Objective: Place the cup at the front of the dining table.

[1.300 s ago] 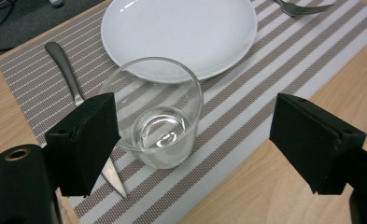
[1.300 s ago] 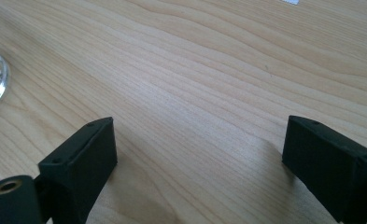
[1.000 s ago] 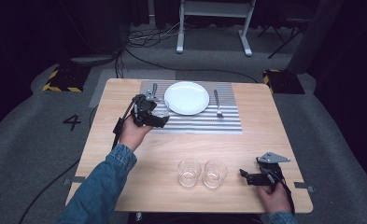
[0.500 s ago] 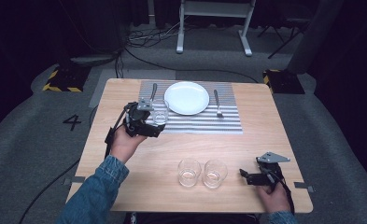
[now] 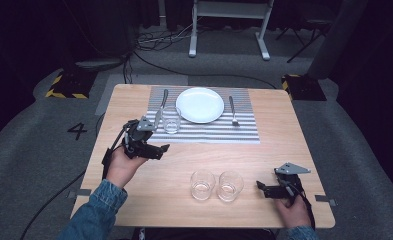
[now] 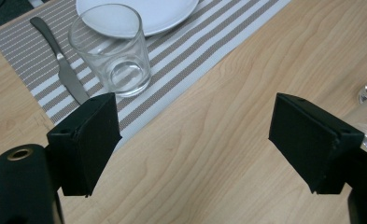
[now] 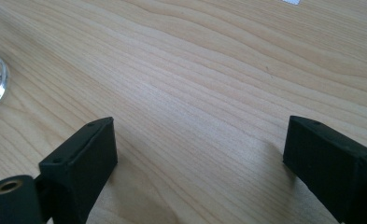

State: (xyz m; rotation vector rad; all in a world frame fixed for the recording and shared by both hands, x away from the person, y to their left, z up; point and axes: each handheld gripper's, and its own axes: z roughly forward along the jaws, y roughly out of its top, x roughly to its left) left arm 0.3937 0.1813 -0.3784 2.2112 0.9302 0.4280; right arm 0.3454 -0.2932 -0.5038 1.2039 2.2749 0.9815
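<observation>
A clear, smooth-walled drinking glass [image 5: 171, 120] is standing upright on the left part of a grey-and-white striped woven placemat [image 5: 244, 131], just beside a round white plate [image 5: 200, 104] at the mat's centre. A metal knife [image 5: 161, 102] is lying at 9 o'clock of the plate, and a metal fork [image 5: 232, 111] at 3 o'clock.

The left gripper [image 5: 154, 149] is sitting over bare wood at 7 o'clock of that glass, near it but apart. Its two black, blocky jaws are standing wide apart with nothing between them. In the left gripper view the glass [image 6: 110, 49] is showing beyond the left jaw, clear of both jaws, with the knife [image 6: 59, 58] beside it.

Two more clear glasses are standing side by side near the front edge: the left one [image 5: 202, 184] and the right one [image 5: 230, 185]. The right gripper [image 5: 264, 189] is resting at 3 o'clock of the right one, jaws spread wide and empty; in the right gripper view only wood grain is lying between them.

The table [image 5: 284, 150] is a light, fine-grained wood. It is standing on grey carpet [image 5: 39, 150] in a dark room, with a white metal frame [image 5: 229, 20] and cables at 12 o'clock.
</observation>
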